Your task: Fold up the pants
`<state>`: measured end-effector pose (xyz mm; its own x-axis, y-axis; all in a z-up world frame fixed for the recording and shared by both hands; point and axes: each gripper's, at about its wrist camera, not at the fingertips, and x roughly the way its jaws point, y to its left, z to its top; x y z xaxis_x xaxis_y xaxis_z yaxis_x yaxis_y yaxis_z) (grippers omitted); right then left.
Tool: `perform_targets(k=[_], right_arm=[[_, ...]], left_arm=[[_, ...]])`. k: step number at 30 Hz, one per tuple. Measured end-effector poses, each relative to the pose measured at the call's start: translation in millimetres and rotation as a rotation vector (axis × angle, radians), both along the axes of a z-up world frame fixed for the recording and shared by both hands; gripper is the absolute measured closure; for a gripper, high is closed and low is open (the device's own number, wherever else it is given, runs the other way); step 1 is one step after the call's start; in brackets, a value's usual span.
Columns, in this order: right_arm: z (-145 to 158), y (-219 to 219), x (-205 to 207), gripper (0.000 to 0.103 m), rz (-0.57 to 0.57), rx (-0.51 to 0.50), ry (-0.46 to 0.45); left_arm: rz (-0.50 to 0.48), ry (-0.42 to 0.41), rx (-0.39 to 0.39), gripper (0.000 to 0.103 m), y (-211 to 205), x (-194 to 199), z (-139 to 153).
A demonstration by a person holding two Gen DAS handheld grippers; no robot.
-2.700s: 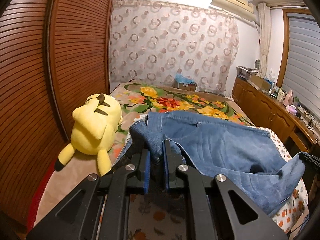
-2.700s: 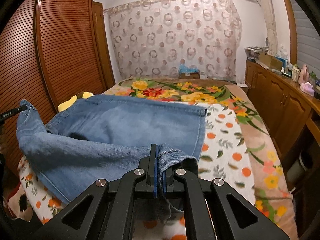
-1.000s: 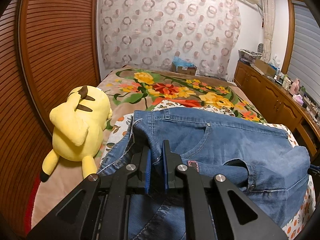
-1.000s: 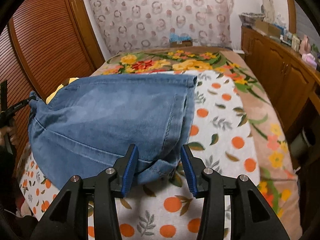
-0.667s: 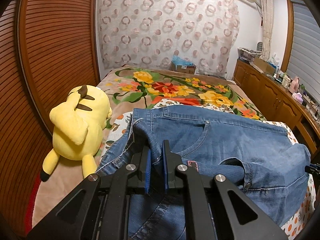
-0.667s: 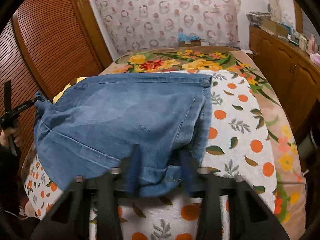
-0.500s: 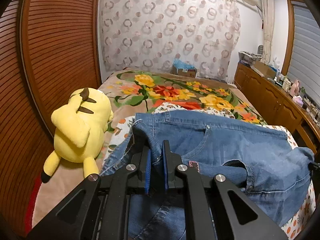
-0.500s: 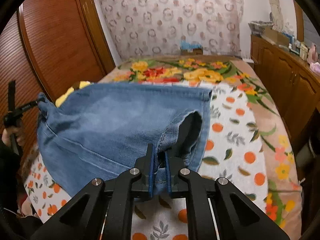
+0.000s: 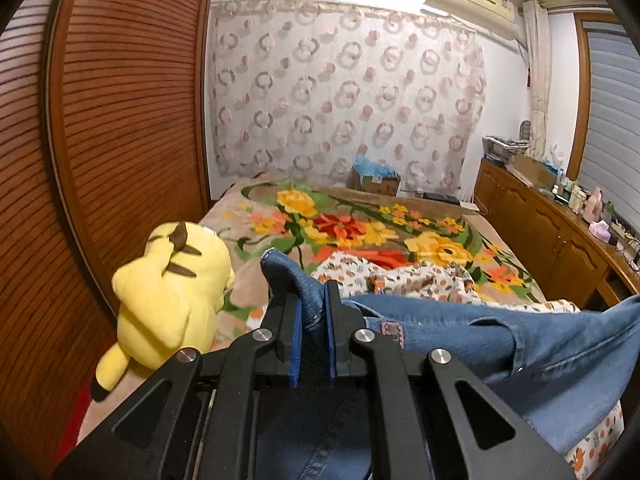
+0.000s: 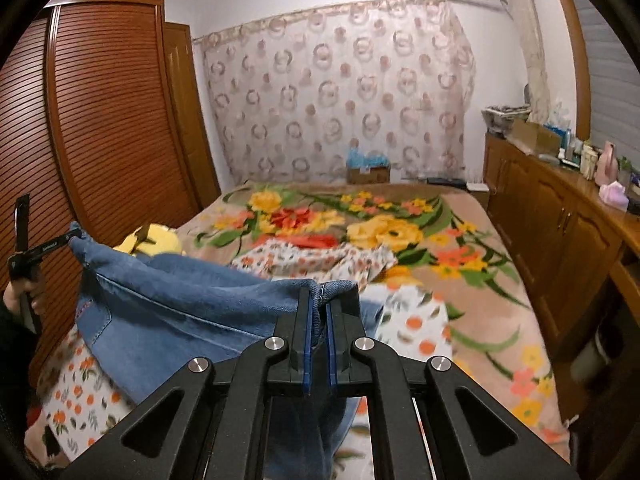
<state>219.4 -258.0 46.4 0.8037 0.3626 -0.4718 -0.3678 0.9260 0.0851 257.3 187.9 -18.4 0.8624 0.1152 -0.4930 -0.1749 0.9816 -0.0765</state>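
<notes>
The blue denim pants hang lifted above the bed, stretched between both grippers. My left gripper is shut on one corner of the waistband, which sticks up between its blue pads. My right gripper is shut on the other edge of the pants. The left gripper also shows at the far left of the right wrist view, holding the far corner up. The lower part of the pants droops under both grippers, out of sight.
A yellow plush toy sits on the bed's left side by the brown louvred wardrobe. A floral blanket and an orange-print sheet cover the bed. A wooden sideboard with small items runs along the right.
The right gripper opened, regripped the pants' edge and shut on it. Both grippers then lifted the pants off the bed and pulled back; the sheet underneath now shows.
</notes>
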Motion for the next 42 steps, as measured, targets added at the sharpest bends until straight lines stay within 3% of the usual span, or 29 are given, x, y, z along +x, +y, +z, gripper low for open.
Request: perform_targets(k=[12, 22, 24, 26, 29, 30, 35, 42], right_arm=[[-29.6, 36.0, 58.0, 0.098, -0.056, -0.09, 0.039], [-45.5, 62.7, 92.2, 0.097, -0.053, -0.153, 0.162], [-42.2, 64.7, 92.3, 0.091, -0.046, -0.161, 0.172], [-36.4, 63.5, 92.1, 0.075, -0.045, -0.158, 0.177], [-28.6, 57.6, 90.0, 0.058, -0.049, -0.139, 0.177], [-25.4, 54.8, 85.9, 0.058, -0.054, -0.134, 0.174], [-30.8, 37.5, 73.9, 0.058, -0.055, -0.089, 0.175], [-45.5, 40.8, 58.3, 0.058, -0.005, -0.122, 0.232]], left_arm=[[-0.007, 0.079, 0.009, 0.092, 2.7, 72.3, -22.4], [-0.035, 0.194, -0.011, 0.091, -0.9, 109.6, -55.5], [-0.031, 0.204, -0.016, 0.082, -0.7, 107.6, -58.1], [-0.03, 0.201, -0.013, 0.06, -1.0, 102.2, -57.8], [-0.045, 0.195, -0.011, 0.05, -1.8, 92.4, -55.2], [-0.048, 0.198, -0.009, 0.049, -3.0, 89.9, -54.2], [-0.1, 0.202, -0.015, 0.023, -12.7, 74.4, -50.1], [-0.115, 0.164, 0.031, 0.023, -30.5, 51.6, -38.8]])
